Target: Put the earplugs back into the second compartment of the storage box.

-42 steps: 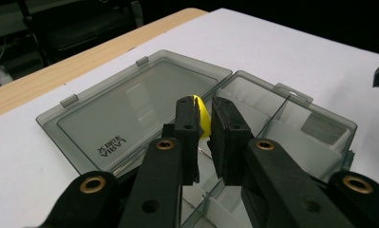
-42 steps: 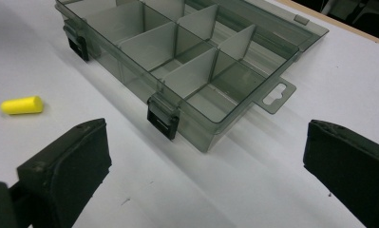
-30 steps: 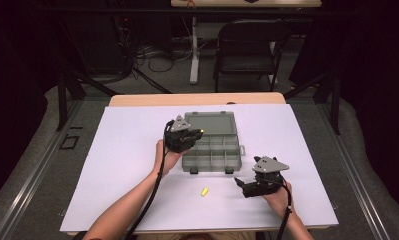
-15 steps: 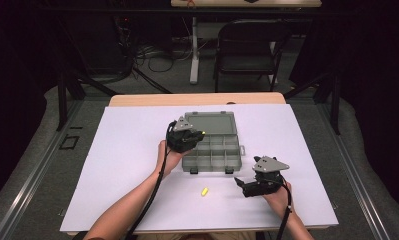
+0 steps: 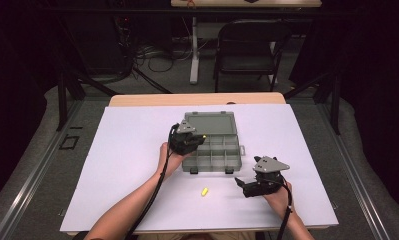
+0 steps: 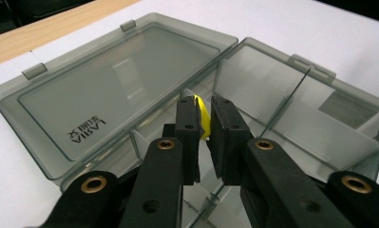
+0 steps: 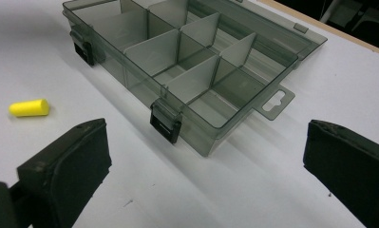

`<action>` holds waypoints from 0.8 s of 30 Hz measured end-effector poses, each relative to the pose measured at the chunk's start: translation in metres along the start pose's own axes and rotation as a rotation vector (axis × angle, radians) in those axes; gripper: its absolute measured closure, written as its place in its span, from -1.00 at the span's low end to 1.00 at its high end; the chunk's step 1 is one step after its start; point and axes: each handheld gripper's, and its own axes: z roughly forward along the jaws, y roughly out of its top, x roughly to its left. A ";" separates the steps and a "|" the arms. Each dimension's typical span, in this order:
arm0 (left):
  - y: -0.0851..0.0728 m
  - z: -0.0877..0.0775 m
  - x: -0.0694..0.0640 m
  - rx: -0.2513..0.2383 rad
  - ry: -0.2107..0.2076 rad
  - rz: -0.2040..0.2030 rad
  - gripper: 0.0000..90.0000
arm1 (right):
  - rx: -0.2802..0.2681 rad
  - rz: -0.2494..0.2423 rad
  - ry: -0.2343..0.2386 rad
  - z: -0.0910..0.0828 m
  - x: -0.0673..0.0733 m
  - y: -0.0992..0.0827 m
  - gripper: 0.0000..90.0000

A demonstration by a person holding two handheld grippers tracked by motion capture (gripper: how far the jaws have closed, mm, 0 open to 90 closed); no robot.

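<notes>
Holding yellow earplug [image 6: 204, 119] over organizer box [image 6: 253, 80]

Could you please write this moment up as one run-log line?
left gripper: shut on yellow earplug, over open organizer box | right gripper: open, empty, resting on table | second yellow earplug: loose on white sheet

1. My left gripper [image 6: 203, 121] pinches a small yellow foam earplug [image 6: 204, 119] over the open grey organiser box [image 5: 222, 152].
2. The box is smoky and see-through, with dividers, and its lid [image 5: 212, 122] lies flat behind.
3. A second yellow earplug [image 5: 204, 191] lies on its side on the white table, just in front of the box.
</notes>
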 end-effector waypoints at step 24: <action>-0.003 -0.027 0.002 -0.005 -0.024 0.018 0.00 | 0.010 -0.010 0.008 0.002 0.003 0.000 -0.98</action>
